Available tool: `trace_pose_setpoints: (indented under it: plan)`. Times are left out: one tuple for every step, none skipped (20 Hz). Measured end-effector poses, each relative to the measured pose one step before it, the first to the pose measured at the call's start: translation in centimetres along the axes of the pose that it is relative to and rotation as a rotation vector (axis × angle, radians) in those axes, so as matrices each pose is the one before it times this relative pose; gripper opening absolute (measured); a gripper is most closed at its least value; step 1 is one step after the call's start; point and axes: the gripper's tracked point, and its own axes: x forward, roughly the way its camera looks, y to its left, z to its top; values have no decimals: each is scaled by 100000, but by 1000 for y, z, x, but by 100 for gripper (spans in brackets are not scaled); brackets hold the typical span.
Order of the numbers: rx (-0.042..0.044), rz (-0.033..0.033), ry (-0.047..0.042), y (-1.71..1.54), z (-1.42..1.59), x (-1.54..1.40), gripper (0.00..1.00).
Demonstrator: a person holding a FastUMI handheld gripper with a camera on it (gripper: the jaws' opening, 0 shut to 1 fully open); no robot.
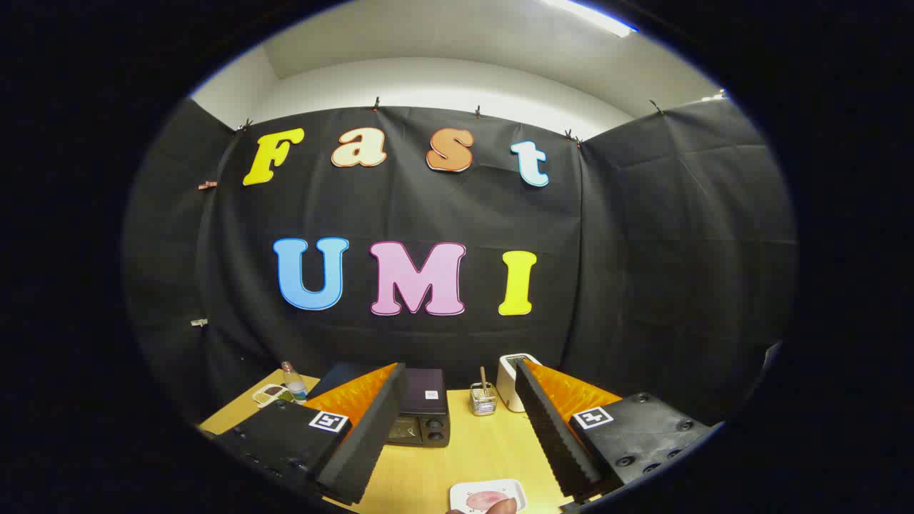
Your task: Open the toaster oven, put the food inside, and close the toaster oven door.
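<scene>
Two ridged fingers (457, 400) (apart, empty)

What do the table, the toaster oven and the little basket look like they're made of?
Table: looks like light wood or laminate, smooth and matte. Toaster oven: dark casing, probably painted metal, slightly glossy front with knobs. Basket: thin shiny wire mesh, see-through. The open gripper has nothing between its fingers.

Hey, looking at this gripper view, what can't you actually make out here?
- Toaster oven: its door side is mostly hidden behind the left finger of the open tool, so door state is unclear.
- Food on the white plate: cut off at the bottom, partly covered by a fingertip.
- Bottle and small tray: too small to identify contents.
</scene>
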Motion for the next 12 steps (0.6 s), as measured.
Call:
trace_pose_setpoints:
  plan:
    - [-2010,397,-1106,117,229,62,98]
    - [-1360,-134,-994,71,307,102,98]
    - [87,479,-445,166,128,130,98]
    - [1143,94,-485,288,217,175,98]
    - [1523,482,-447,310,263,258,98]
    - [608,383,-91,270,139,122,98]
    - [-25,366,89,196,-8,68,98]
    - [-415,692,317,251,-100,80,98]
    - [-638,588,577,218,-263,56,98]
    - [-329,373,363,51,-129,3,98]
    - [-115,-47,268,26,-105,1,98]
    - [244,19,317,0,-86,-82,98]
